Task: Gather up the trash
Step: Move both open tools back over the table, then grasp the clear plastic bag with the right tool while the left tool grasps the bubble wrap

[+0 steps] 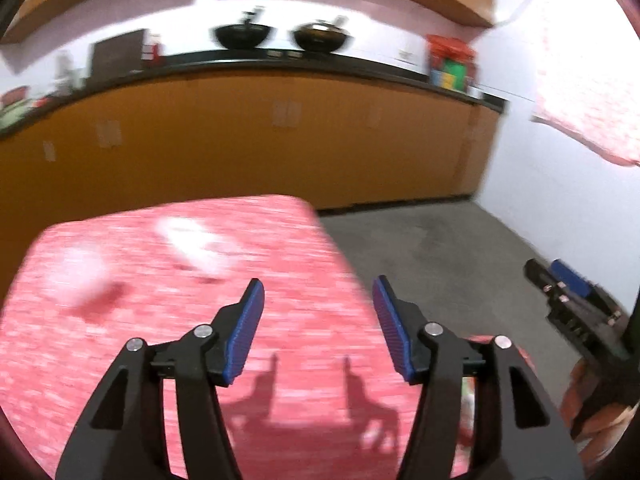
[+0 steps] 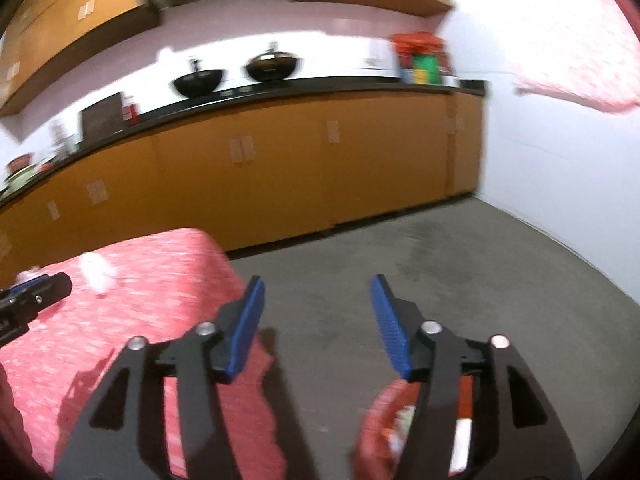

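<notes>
My left gripper (image 1: 318, 294) hovers open over a table under a red-and-white cloth (image 1: 168, 340), with nothing between its blue pads. Blurred white scraps (image 1: 192, 240) lie on the cloth ahead of it, and another pale patch (image 1: 80, 276) lies to the left. My right gripper (image 2: 318, 292) is open and empty above the grey floor, just off the table's right edge (image 2: 224, 264). Under it a red container (image 2: 380, 416) shows white and red bits inside. Each gripper shows in the other's view: the right gripper (image 1: 550, 278) at the right, the left gripper (image 2: 40, 286) at the left.
A long counter with orange cabinet doors (image 1: 248, 140) runs along the back, bearing two black woks (image 1: 240, 34) and a colourful box (image 1: 450, 64). Grey floor (image 2: 440, 248) lies to the right of the table, up to a white wall (image 2: 560, 168). A pink cloth (image 1: 588, 92) hangs at the upper right.
</notes>
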Demonstrator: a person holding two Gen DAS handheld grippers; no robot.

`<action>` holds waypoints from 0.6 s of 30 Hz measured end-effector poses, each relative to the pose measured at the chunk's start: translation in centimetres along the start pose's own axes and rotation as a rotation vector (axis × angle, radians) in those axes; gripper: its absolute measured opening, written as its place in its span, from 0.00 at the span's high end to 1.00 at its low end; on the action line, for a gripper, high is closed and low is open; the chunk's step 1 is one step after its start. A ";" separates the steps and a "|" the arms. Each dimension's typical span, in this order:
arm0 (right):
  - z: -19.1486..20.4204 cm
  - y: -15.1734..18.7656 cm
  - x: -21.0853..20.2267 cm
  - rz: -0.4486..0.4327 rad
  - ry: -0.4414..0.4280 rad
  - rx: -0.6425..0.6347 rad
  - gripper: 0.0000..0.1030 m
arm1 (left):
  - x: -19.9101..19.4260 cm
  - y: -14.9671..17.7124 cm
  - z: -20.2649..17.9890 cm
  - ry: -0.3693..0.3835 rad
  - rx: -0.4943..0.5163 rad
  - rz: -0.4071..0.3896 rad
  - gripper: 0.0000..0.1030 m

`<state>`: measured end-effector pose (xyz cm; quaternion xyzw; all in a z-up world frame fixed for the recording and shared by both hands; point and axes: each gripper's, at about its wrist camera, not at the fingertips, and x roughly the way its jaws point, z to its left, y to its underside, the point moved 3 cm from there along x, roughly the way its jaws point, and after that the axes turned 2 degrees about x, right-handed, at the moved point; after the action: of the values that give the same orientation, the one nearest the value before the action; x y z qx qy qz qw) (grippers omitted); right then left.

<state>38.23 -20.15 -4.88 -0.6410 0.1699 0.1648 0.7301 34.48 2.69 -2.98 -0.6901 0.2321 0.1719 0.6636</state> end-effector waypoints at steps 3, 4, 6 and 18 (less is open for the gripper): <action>6.7 -0.7 1.4 0.010 -0.089 -0.055 0.29 | -1.1 0.4 6.7 -0.119 -0.027 -0.025 0.38; 8.4 -0.8 1.7 0.014 -0.111 -0.067 0.26 | -1.3 0.6 8.9 -0.152 -0.038 -0.029 0.37; 12.4 -0.8 2.7 0.033 -0.168 -0.096 0.23 | -1.8 1.0 12.5 -0.216 -0.061 -0.030 0.35; 27.0 0.7 10.4 0.176 -0.264 -0.245 0.14 | -2.6 4.7 22.8 -0.332 -0.161 0.012 0.25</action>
<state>48.16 6.92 -7.02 -0.6807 0.1067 0.3300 0.6453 31.34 25.61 -6.92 -0.7016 0.1090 0.3054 0.6345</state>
